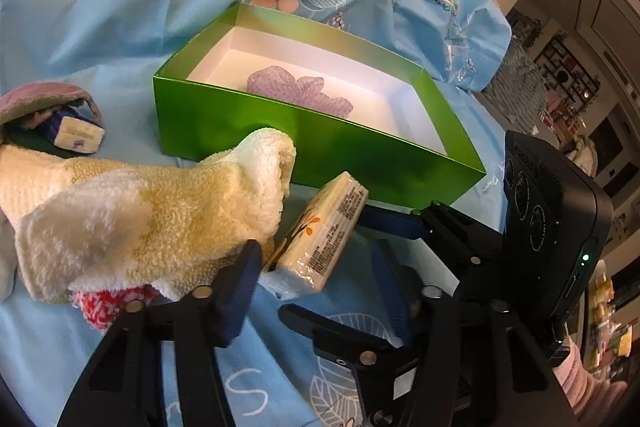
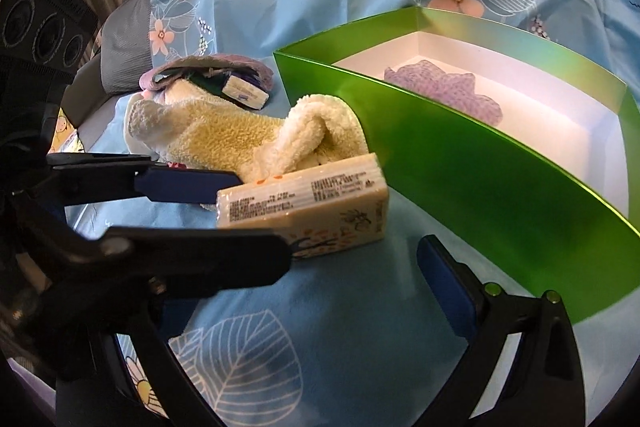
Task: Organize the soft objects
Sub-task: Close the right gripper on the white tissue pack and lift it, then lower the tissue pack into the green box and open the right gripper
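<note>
Now tissue pack betw. left fingers, touching

Bright, even daylight – glare on the green box; fisheye-warped, dark-vignetted edges.

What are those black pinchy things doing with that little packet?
A person is tidying soft things on a blue flowered sheet with two hand-held grippers. The left gripper looks pinched on a tissue pack beside a fluffy yellow towel. The right gripper is open close by, holding nothing. The green box behind has a purple knitted piece inside.
</note>
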Motion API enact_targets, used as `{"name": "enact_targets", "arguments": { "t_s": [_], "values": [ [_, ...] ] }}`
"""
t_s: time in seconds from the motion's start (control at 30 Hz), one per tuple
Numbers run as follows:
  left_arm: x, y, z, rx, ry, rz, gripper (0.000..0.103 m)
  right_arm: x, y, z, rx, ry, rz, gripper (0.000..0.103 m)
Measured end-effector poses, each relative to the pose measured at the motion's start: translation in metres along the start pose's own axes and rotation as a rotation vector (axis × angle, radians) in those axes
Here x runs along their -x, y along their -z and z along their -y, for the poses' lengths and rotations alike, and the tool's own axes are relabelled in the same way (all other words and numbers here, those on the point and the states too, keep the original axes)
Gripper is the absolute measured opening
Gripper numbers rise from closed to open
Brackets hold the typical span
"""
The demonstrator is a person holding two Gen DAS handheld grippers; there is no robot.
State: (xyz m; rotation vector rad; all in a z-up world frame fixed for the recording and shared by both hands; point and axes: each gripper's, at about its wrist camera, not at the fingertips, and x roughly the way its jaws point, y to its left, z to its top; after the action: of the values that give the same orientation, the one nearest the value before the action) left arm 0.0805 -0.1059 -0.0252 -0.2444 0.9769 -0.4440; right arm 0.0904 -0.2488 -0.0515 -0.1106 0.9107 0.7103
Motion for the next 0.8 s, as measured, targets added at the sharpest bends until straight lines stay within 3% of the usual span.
{"name": "enact_targets", "arguments": {
  "t_s": [0.07, 0.13, 0.33, 0.6, 0.8],
  "values": [
    [-0.002, -0.001, -0.002, 0.008, 0.003, -0.007, 0.047, -0.002, -0.001, 0.000, 0.002, -0.013, -0.001, 0.091],
    [-0.004, -0.001, -0.004, 0.017, 0.007, -0.014, 0.042, -0.004, -0.002, 0.000, 0.005, -0.035, -0.005, 0.075],
    [0.004, 0.003, -0.005, 0.027, 0.022, -0.011, 0.039, 0.001, -0.002, -0.010, 0.038, -0.032, 0.016, 0.066],
    [0.037, -0.002, 0.018, -0.033, 0.037, 0.052, 0.039, 0.033, -0.006, -0.026, 0.037, -0.007, 0.095, 0.064],
    [0.049, -0.027, 0.036, -0.076, 0.046, 0.093, 0.039, 0.062, -0.019, -0.029, 0.045, 0.030, 0.170, 0.064]
  ]
}}
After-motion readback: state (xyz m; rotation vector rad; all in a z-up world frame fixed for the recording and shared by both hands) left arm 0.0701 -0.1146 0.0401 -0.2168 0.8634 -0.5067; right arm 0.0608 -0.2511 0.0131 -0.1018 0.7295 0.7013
